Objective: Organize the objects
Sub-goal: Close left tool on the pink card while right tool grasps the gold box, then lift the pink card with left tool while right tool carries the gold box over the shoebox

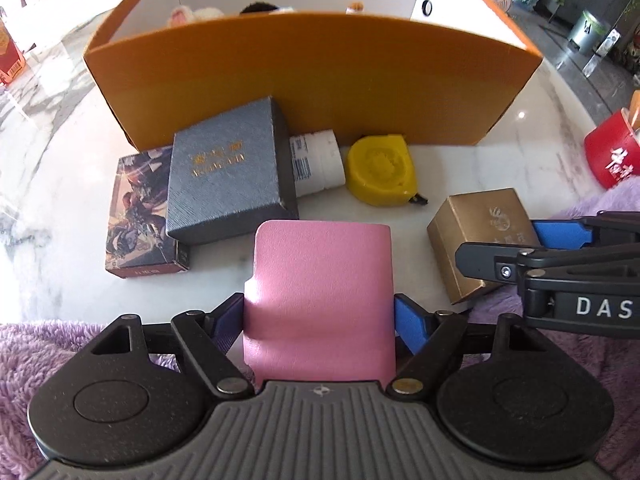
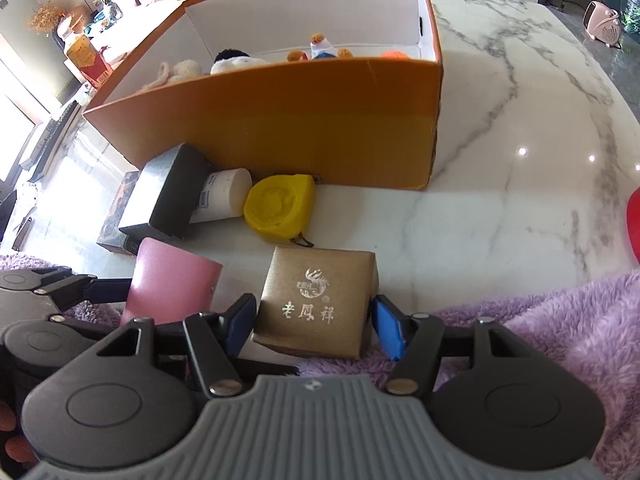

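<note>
1. Left claw point(image 1: 320, 320) is clamping the pink wallet point(image 1: 320, 292) between its pads, above the desk point(image 1: 460, 168).
2. Right claw point(image 2: 314, 320) is gripping the gold box point(image 2: 316, 304), tilted at the desk edge.

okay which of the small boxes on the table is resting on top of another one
The grey-blue textured box with gold lettering: it lies tilted on the illustrated dark card box. The gold box and pink box sit apart, each between gripper fingers.
</note>
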